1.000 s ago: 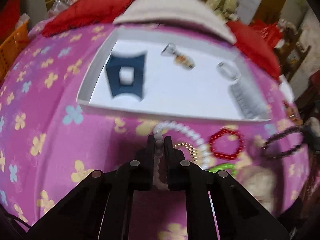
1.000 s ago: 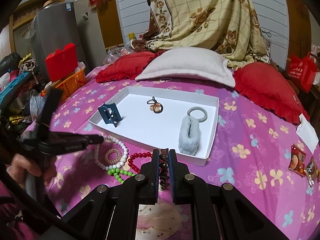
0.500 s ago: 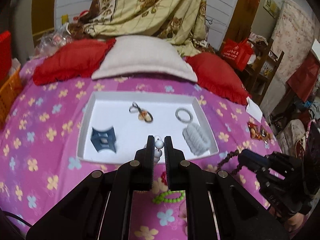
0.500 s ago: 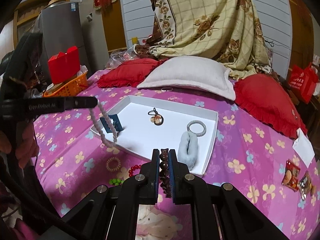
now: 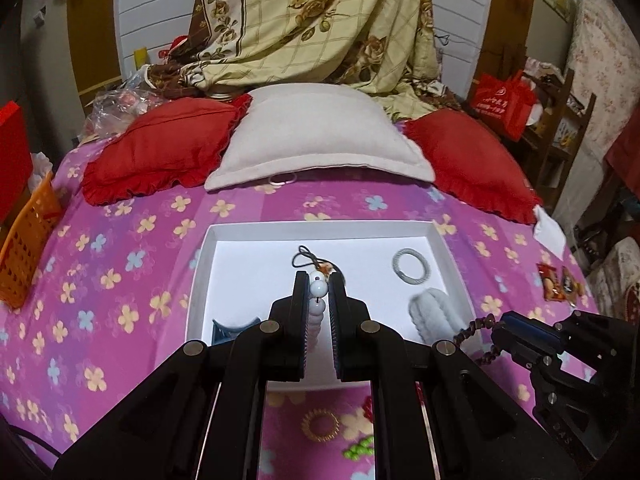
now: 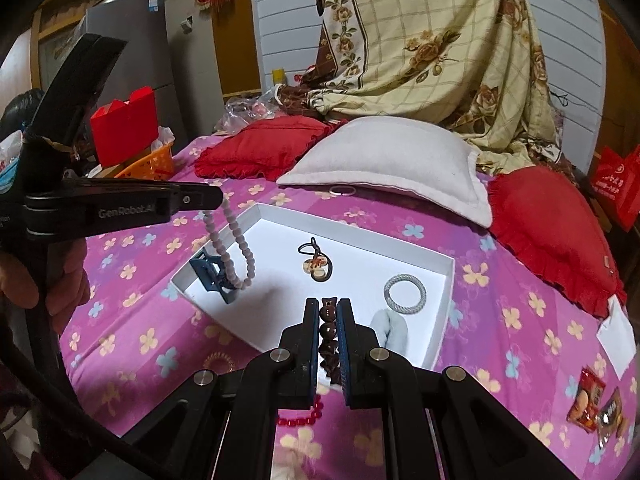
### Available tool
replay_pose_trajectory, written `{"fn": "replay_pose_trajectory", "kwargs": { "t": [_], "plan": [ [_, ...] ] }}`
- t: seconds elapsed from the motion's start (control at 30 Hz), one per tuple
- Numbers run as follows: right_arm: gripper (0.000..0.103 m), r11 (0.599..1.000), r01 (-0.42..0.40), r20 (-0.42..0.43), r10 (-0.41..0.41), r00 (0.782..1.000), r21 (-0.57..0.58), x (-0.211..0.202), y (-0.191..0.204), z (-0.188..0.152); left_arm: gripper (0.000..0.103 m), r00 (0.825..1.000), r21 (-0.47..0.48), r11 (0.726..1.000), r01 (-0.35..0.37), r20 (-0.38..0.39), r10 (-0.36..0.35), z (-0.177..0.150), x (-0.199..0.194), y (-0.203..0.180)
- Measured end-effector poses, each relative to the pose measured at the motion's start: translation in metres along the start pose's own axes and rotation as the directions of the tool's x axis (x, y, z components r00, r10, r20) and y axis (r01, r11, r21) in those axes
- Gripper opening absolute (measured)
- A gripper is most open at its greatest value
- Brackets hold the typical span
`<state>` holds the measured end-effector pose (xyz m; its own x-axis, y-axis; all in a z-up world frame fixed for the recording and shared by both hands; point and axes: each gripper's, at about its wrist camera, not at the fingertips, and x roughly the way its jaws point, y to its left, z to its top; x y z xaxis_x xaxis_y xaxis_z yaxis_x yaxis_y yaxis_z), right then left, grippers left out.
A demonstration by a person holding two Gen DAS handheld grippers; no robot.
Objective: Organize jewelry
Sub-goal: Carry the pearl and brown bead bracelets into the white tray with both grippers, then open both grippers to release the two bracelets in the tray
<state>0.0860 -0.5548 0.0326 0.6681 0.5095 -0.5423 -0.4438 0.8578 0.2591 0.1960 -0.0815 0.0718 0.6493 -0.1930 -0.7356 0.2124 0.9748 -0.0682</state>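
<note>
- We read "GenRobot.AI" in pale letters along the side of the left gripper (image 6: 216, 199), at nine o'clock in the right wrist view.
- The red bag (image 5: 505, 101) at two o'clock carries white print we cannot read.

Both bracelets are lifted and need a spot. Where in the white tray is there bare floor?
Bare: the tray's middle, between blue claw clip and grey scrunchie, and its far-left corner. Crowded: right side, where grey ring and scrunchie sit.
</note>
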Motion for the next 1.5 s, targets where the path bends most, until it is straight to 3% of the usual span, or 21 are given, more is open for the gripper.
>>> {"fn": "replay_pose_trajectory", "kwargs": {
  "t": [0.43, 0.77, 1.07, 1.13, 1.2, 1.23, 1.27, 1.33, 1.5],
  "plan": [
    [0.008, 0.999, -0.046, -0.127, 0.045, 0.991, -0.011, 0.087, -0.004, 0.016, 0.008, 0.995, -0.004, 0.998, -0.062, -0.078, 0.061, 0.026, 0.070, 0.019],
    [0.008, 0.999, 0.050, -0.183, -0.046, 0.982, 0.019, 0.155, -0.051, 0.038, 0.008, 0.982, -0.025, 0.990, -0.137, -0.136, 0.132, 0.041, 0.116, 0.053],
    [0.008, 0.993, 0.069, -0.217, -0.046, 0.975, 0.099, 0.193, -0.075, 0.045, 0.008, 0.967, -0.028, 0.981, -0.190, -0.180, 0.182, 0.038, 0.138, 0.068],
    [0.009, 0.992, 0.057, -0.214, -0.031, 0.976, 0.115, 0.191, -0.078, 0.046, 0.015, 0.968, -0.044, 0.981, -0.189, -0.178, 0.179, 0.036, 0.139, 0.071],
    [0.024, 0.990, 0.068, -0.203, -0.042, 0.978, 0.125, 0.187, -0.080, 0.047, 0.027, 0.967, -0.051, 0.978, -0.200, -0.171, 0.189, 0.036, 0.137, 0.072],
    [0.039, 0.988, 0.074, -0.196, -0.046, 0.980, 0.135, 0.184, -0.082, 0.046, 0.034, 0.968, -0.056, 0.978, -0.202, -0.166, 0.190, 0.036, 0.135, 0.072],
    [0.043, 0.986, 0.073, -0.184, -0.044, 0.982, 0.151, 0.180, -0.084, 0.045, 0.037, 0.970, -0.063, 0.978, -0.196, -0.160, 0.184, 0.037, 0.133, 0.072],
    [0.043, 0.983, 0.065, -0.170, -0.035, 0.985, 0.174, 0.171, -0.085, 0.042, 0.046, 0.975, -0.081, 0.980, -0.183, -0.144, 0.170, 0.038, 0.127, 0.072],
    [0.043, 0.982, 0.059, -0.161, -0.031, 0.986, 0.177, 0.150, -0.079, 0.036, 0.047, 0.979, -0.073, 0.982, -0.173, -0.118, 0.163, 0.035, 0.110, 0.064]
  ]
}}
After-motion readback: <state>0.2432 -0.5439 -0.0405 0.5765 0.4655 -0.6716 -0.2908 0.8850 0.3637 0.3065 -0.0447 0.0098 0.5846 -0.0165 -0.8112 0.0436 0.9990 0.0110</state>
